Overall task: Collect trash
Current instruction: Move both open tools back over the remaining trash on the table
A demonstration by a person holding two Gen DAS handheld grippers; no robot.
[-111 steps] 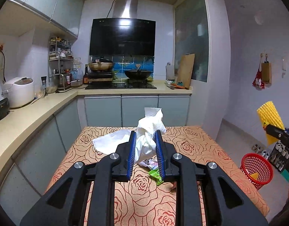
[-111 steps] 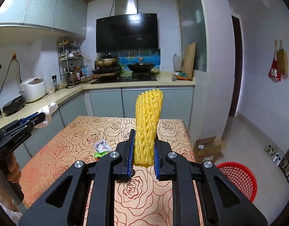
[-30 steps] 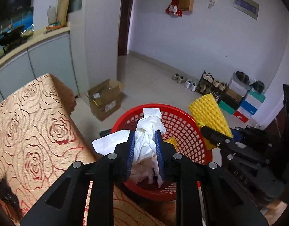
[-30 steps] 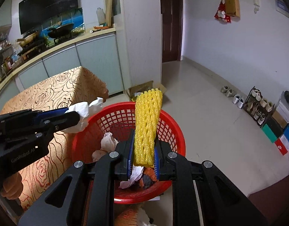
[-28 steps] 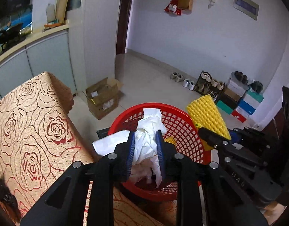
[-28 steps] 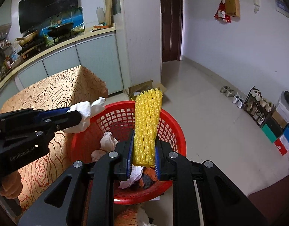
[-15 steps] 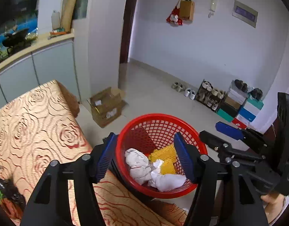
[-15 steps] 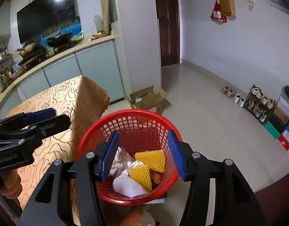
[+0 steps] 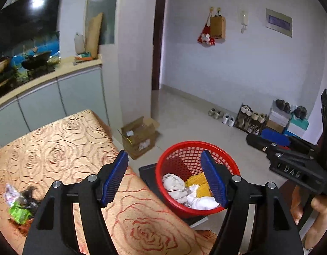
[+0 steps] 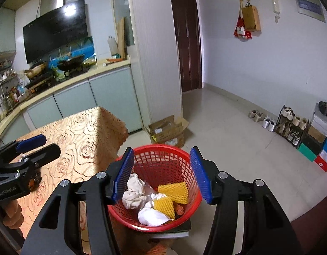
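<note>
Now both grippers, left (image 9: 164, 177) and right (image 10: 162, 174), are opening, empty. Below them the basket (image 10: 163, 148) holds tissue (image 10: 151, 215) and foam (image 10: 174, 189).

One red basket (image 10: 163, 148), two grippers (image 10: 162, 175)

Left wrist view: we look from above the tabletop (image 9: 63, 148) edge, tilted down along the left hand-held gripper (image 9: 164, 177), toward the red basket (image 9: 178, 148) on the floor, fairly near.

Right wrist view: we look from almost over the red basket (image 10: 163, 148), closer, facing down along the right hand-held gripper (image 10: 162, 174).

Shared: the basket, the tabletop corner, a cardboard box (image 9: 140, 136) (image 10: 167, 131), the shoe rack (image 9: 250, 119) (image 10: 291, 123). Each view catches the other hand-held gripper at its edge.
</note>
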